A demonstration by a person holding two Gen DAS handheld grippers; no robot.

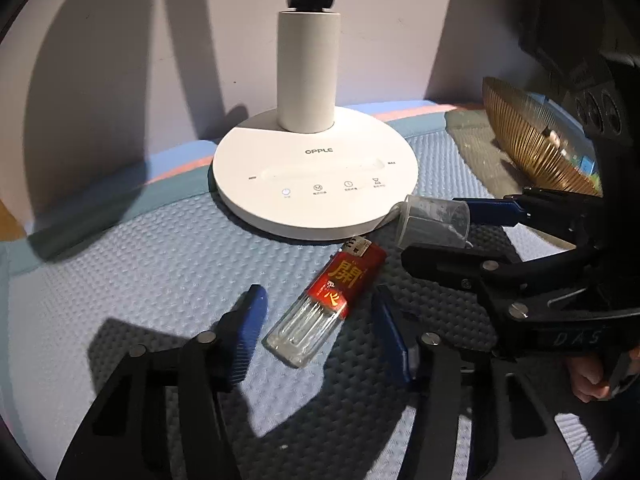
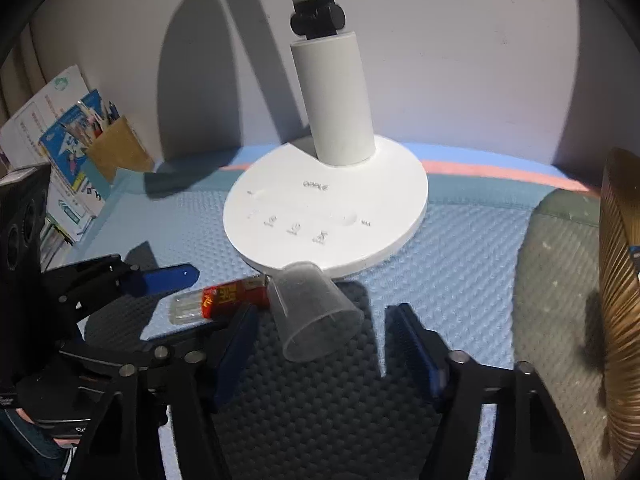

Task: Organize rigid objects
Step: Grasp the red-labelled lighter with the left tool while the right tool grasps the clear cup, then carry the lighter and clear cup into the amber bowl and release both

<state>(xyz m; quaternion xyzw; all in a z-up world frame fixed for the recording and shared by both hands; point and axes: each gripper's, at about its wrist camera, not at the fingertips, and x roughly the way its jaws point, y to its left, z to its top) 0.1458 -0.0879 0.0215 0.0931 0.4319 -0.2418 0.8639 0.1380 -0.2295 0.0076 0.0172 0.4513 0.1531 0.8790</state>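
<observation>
A: Left tool released, straddling the lighter lying on the tabletop?
B: Yes. Right tool released around the tipped cup by the lamp base. Centre pads, then squeeze.

Left gripper, right gripper: jaws apart.

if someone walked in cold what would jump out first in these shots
The big white desk lamp base stands mid-mat on the blue textured mat, lit brightly. Just in front of it lies a red lighter with a clear end, flat between the fingers of the left hand-held gripper, which do not press it. Beside it a clear plastic cup lies on its side against the base's edge, between the right hand-held gripper's fingers.
</observation>
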